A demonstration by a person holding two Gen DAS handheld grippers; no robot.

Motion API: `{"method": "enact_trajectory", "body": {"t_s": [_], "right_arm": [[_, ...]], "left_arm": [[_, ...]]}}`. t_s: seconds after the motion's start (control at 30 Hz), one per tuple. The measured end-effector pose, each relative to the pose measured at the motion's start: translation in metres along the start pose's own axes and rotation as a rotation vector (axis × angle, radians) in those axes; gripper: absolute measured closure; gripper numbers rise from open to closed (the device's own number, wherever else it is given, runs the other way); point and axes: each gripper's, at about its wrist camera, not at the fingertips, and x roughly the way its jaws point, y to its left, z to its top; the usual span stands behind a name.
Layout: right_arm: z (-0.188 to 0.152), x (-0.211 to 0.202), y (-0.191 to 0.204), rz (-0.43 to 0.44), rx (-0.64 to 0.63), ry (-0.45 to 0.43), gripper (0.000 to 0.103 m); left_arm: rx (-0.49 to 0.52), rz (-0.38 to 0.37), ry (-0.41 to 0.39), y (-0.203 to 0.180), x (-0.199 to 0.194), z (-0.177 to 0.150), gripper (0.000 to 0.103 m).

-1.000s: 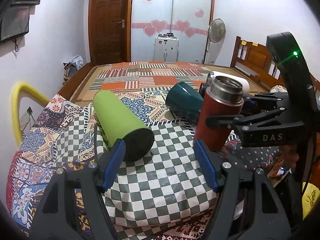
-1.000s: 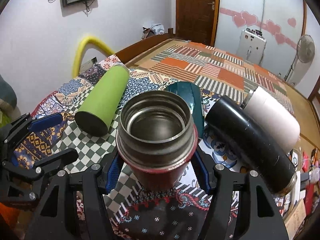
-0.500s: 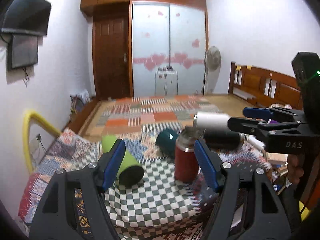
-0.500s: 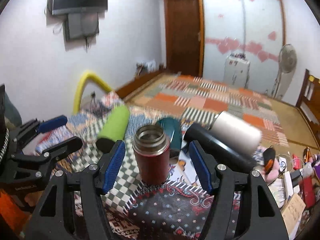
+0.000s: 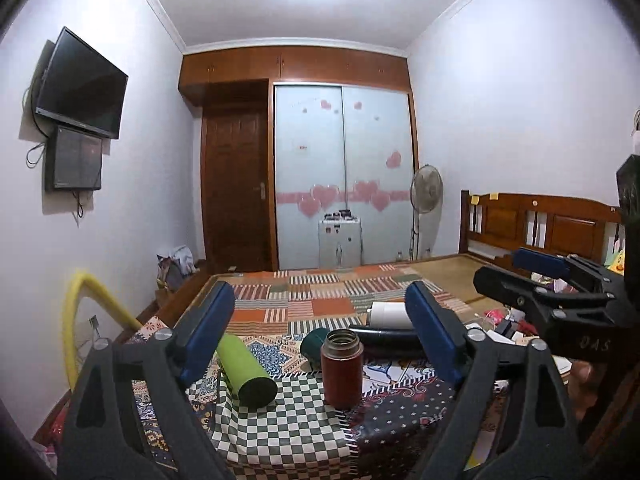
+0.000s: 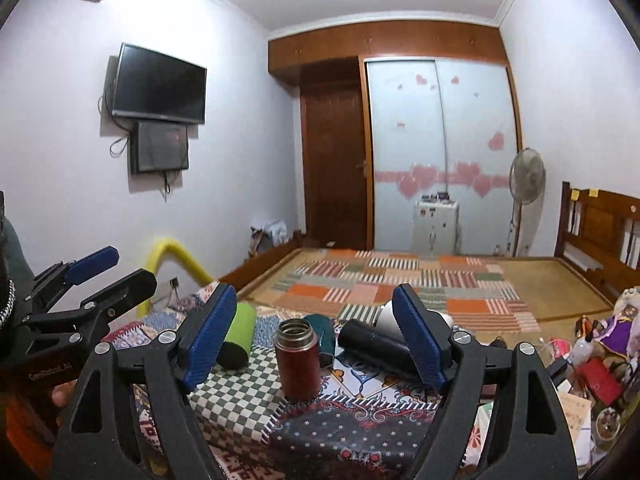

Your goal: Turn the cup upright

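A red flask with a steel rim (image 5: 342, 366) stands upright on the patterned cloth; it also shows in the right wrist view (image 6: 298, 358). A green cup (image 5: 246, 368), a teal cup (image 5: 314, 346), a black flask (image 5: 384, 344) and a white cup (image 5: 390, 314) lie on their sides around it. My left gripper (image 5: 320, 336) is open and empty, held back from the table. My right gripper (image 6: 310, 336) is open and empty, also held back, with the red flask seen between its fingers at a distance.
The patchwork-covered table (image 5: 280, 432) stands in front of a bed with a striped quilt (image 5: 320, 296). A yellow tube (image 5: 86, 304) arches at the left. Clutter and toys (image 6: 596, 360) lie at the right. A wooden headboard (image 5: 540, 224) is at the right.
Both grippers have pulled up and back from the table. The right gripper has let go of the red flask, which now stands upright alone.
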Motion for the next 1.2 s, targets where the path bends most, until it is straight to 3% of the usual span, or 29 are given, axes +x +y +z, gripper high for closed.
{"method": "enact_trajectory", "body": {"t_s": [0.13,0.27,0.33,1.2], "right_arm": [[-0.005,-0.010,-0.002,-0.010,0.022,-0.032,0.010],[-0.009,-0.015,-0.001,-0.023,0.035,-0.040,0.009],[-0.011,-0.015,0.000,-0.048,0.032,-0.054,0.000],[-0.017,-0.030,0.004,-0.064,0.017,-0.056,0.000]], "left_arm": [[-0.001,0.012,-0.022,-0.003,-0.013,-0.001,0.006],[-0.009,0.008,-0.018,-0.003,-0.018,-0.004,0.002],[-0.009,0.013,-0.018,-0.005,-0.020,-0.006,0.001],[-0.017,0.014,-0.011,-0.004,-0.018,-0.010,0.000]]}}
